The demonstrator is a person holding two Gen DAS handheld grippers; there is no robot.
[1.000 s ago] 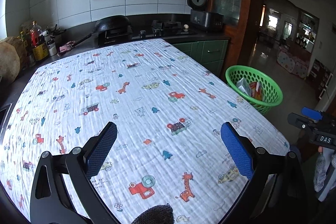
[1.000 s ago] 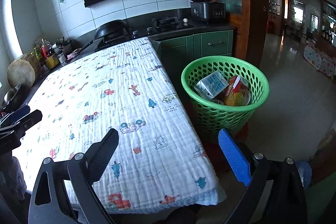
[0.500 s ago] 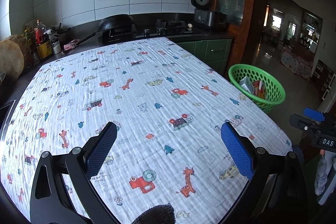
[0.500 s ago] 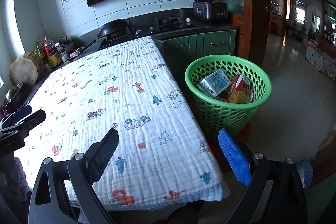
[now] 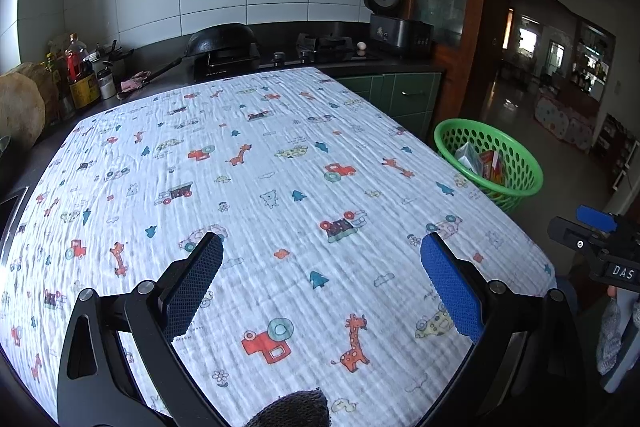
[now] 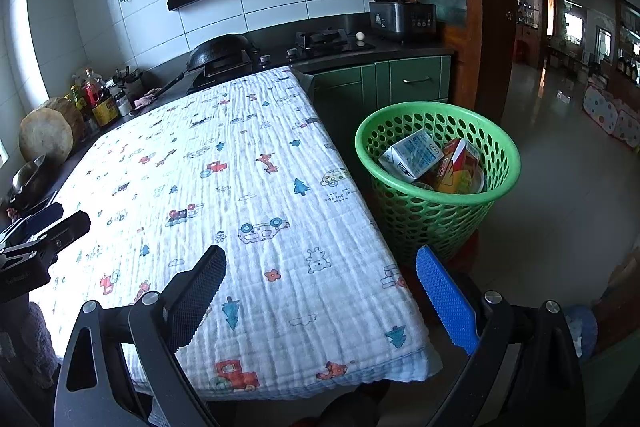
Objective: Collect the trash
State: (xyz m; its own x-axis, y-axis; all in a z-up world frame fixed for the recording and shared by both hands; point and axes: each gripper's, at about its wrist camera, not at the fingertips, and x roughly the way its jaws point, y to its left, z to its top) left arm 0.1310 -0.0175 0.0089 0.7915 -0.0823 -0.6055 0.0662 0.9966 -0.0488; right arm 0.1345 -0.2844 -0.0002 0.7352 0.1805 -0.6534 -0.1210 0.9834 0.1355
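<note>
A green perforated basket (image 6: 438, 167) stands on the floor by the table's right edge; it shows smaller in the left wrist view (image 5: 490, 159). Inside lie a white and blue carton (image 6: 412, 155) and a red and yellow carton (image 6: 458, 167). My left gripper (image 5: 320, 279) hangs open over the near part of the white patterned cloth (image 5: 260, 187), nothing between its fingers. My right gripper (image 6: 320, 287) is open too, over the cloth's near right corner, short of the basket. No loose trash shows on the cloth.
A dark counter (image 5: 280, 55) runs behind the table with a wok (image 5: 222, 39), a gas hob, an egg (image 6: 360, 36), a rice cooker (image 6: 396, 7) and bottles (image 5: 80, 75) at the left. Green cabinets (image 6: 400, 83) and a tiled floor (image 6: 560, 167) lie to the right.
Both grippers have drawn back and risen slightly, so the table and basket sit a little farther off. Both stayed open and empty.
</note>
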